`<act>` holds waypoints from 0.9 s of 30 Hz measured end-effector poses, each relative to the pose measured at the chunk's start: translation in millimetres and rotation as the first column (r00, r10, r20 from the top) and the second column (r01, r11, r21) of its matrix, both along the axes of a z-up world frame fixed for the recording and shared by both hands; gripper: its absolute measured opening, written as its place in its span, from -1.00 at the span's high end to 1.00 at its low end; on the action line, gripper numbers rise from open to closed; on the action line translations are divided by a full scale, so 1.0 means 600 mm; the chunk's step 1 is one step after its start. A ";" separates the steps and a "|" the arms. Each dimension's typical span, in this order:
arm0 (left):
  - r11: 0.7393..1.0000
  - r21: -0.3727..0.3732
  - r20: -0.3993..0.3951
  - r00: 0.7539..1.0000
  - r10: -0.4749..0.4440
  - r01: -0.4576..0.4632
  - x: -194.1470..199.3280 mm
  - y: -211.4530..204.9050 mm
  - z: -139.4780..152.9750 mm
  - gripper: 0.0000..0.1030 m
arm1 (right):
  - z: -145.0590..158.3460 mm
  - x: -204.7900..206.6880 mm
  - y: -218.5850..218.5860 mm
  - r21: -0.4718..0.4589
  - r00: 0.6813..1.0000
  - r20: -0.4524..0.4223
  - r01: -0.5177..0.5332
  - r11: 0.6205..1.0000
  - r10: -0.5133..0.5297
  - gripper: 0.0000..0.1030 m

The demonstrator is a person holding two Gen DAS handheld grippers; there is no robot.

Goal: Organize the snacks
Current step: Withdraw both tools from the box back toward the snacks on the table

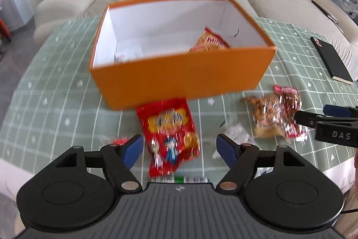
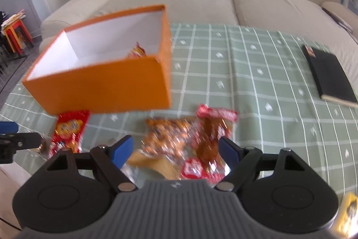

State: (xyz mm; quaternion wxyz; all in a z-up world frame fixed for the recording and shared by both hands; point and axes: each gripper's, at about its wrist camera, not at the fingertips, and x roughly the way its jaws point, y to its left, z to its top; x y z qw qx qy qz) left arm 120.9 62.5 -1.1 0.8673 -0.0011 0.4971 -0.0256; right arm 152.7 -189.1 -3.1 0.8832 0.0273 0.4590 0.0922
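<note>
Surface (image 2: 257, 73) under a green checked cloth, beige sofa (image 2: 179, 6) behind. Black notebook (image 2: 329, 73) lies at its right edge. Orange box (image 1: 179, 73) holds one snack packet (image 1: 210, 41). Red packet (image 1: 170, 138) lies between the open left hand-held gripper (image 1: 180, 150); the crinkled packets (image 2: 190, 142) lie between the open right hand-held gripper (image 2: 175, 150).

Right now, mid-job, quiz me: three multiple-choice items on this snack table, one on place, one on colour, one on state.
1. Where does the black notebook lie?
A. inside the box
B. on the tablecloth, right of the box
C. on the sofa

2. What colour is the box outside?
A. orange
B. blue
C. white

3. How do the left gripper jaws stand?
A. shut on a packet
B. open above the red snack packet
C. shut, empty

Answers:
1 B, it rests on the green checked cloth.
2 A, orange walls, white lining.
3 B, blue pads apart, packet untouched.
</note>
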 end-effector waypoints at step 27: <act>0.903 -0.170 -0.194 0.911 0.363 -0.396 -0.024 0.030 -0.129 -0.15 | -0.073 -0.034 -0.042 0.005 0.997 -0.019 0.069 0.998 -0.069 -0.55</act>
